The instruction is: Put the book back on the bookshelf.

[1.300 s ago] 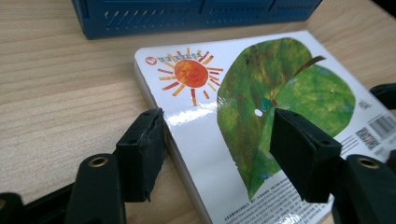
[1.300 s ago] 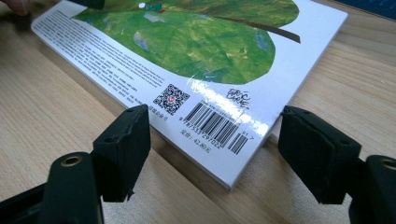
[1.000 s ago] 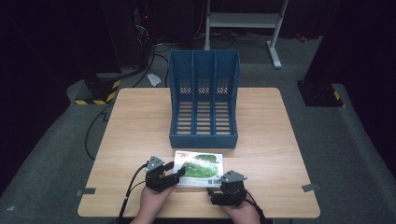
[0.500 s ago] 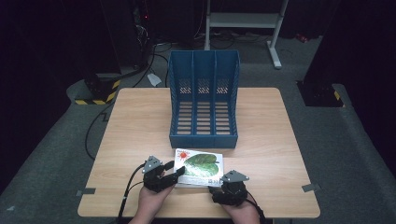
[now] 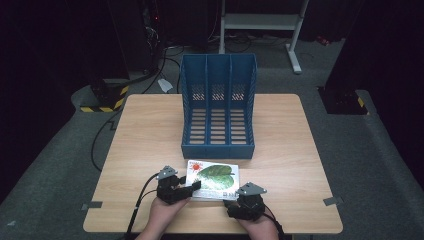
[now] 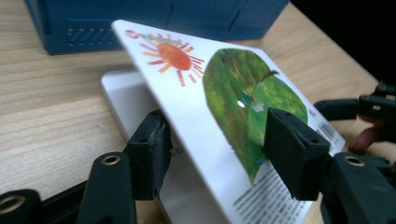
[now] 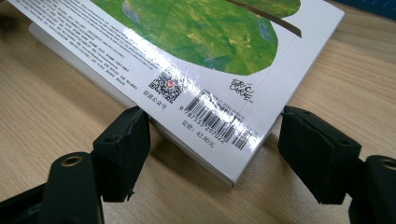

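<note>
A picture book (image 5: 212,176) with a green leaf and a red sun on its cover lies near the table's front edge. Its cover (image 6: 224,84) slants up off the white pages (image 6: 126,93). My left gripper (image 6: 217,140) holds that cover, one jaw under its raised edge and the other on its printed face. In the high view the left gripper (image 5: 192,186) is at the book's left side. My right gripper (image 7: 215,154) straddles the barcode corner of the book (image 7: 196,42). Its jaws have just been closing, but the far pad still stands off the corner. The right gripper (image 5: 234,201) is at the near right corner.
A blue three-slot file rack (image 5: 218,125) stands just behind the book in the middle of the wooden table (image 5: 150,125). Cables trail off the table's left side to the dark floor, and a white metal stand (image 5: 260,22) is beyond the far edge.
The book's cover has tipped up a little at its left side on the left gripper. The right hand has stayed at the near right corner.
</note>
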Motion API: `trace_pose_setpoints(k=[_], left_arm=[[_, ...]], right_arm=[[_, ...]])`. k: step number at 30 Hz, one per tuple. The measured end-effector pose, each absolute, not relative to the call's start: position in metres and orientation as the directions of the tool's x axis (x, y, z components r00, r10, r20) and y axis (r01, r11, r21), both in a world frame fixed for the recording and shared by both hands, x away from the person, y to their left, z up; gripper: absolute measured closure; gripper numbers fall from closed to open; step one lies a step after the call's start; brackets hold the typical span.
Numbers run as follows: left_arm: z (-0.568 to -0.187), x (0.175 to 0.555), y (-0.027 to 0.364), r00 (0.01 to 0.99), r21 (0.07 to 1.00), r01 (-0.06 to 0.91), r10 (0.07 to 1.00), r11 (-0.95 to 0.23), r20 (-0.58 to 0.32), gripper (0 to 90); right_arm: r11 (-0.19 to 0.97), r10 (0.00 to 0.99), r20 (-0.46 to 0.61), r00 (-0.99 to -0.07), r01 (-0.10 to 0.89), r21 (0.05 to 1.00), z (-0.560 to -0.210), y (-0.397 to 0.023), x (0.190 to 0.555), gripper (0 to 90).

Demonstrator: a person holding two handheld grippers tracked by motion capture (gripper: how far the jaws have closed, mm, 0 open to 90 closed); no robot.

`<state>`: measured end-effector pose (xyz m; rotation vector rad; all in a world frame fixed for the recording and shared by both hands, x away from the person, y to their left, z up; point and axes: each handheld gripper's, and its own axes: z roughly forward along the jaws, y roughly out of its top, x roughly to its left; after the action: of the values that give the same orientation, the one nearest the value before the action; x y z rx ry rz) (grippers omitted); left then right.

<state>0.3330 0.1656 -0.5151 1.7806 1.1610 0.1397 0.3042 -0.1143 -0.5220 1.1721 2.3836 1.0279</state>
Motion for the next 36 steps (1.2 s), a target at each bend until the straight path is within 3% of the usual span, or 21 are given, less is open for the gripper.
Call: trace_pose_setpoints(k=[9, 15, 22, 26, 36], left_arm=[[-0.515, 0.334, 0.171, 0.587, 0.779, 0.612, 0.739, -0.138, -0.33, 53.3], [-0.514, 0.329, 0.172, 0.634, 0.808, 0.558, 0.725, -0.19, -0.268, 59.4], [-0.51, 0.322, 0.172, 0.676, 0.848, 0.48, 0.71, -0.224, -0.196, 61.2], [-0.508, 0.32, 0.172, 0.702, 0.867, 0.441, 0.691, -0.232, -0.172, 63.3], [-0.501, 0.308, 0.169, 0.731, 0.904, 0.334, 0.678, -0.266, -0.071, 64.9]], right_arm=[[0.38, 0.761, 0.086, -0.643, 0.55, 0.744, -0.513, -0.126, 0.294, 31.4], [0.315, 0.775, 0.134, -0.618, 0.562, 0.765, -0.502, -0.132, 0.309, 32.3], [0.249, 0.789, 0.186, -0.586, 0.581, 0.775, -0.502, -0.135, 0.33, 33.2], [0.303, 0.777, 0.147, -0.612, 0.57, 0.764, -0.51, -0.134, 0.327, 32.9], [0.272, 0.771, 0.207, -0.602, 0.606, 0.747, -0.515, -0.134, 0.332, 31.4]])
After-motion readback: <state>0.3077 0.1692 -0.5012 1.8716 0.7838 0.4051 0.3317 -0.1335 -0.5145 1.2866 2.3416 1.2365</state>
